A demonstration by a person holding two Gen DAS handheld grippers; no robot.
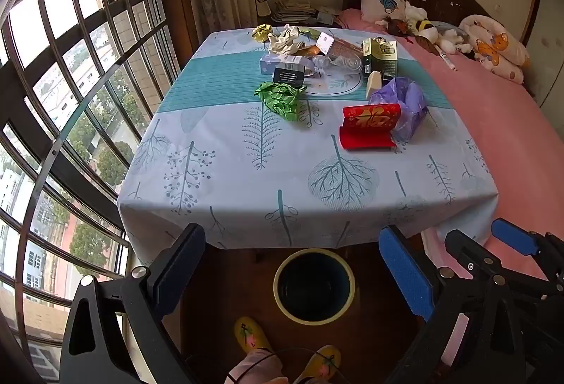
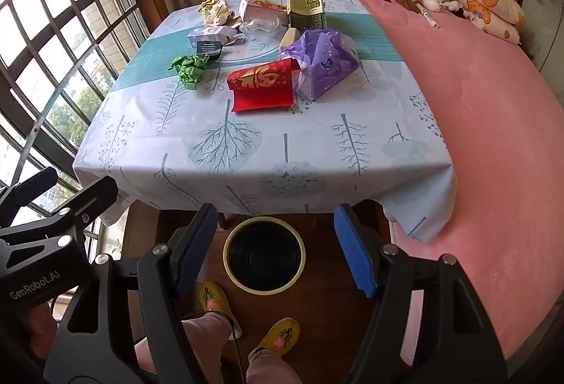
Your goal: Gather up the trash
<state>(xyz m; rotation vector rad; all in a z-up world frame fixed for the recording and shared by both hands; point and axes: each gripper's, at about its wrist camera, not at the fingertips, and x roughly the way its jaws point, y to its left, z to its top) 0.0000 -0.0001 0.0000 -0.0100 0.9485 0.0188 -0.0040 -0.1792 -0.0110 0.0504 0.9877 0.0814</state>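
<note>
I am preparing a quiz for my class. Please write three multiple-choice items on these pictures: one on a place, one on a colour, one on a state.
1. Where is the bin?
A. on the table
B. on the floor by the table's near edge
C. on the bed

2. What colour is the crumpled paper nearest the window?
A. green
B. red
C. purple

3. How are the two grippers?
A. both open
B. both shut
C. one holds trash

Key:
1 B, it stands below the tablecloth edge.
2 A, it is green.
3 A, left gripper and right gripper are spread, nothing between.

Left gripper (image 1: 292,273) and right gripper (image 2: 275,248) both gape, empty.
</note>
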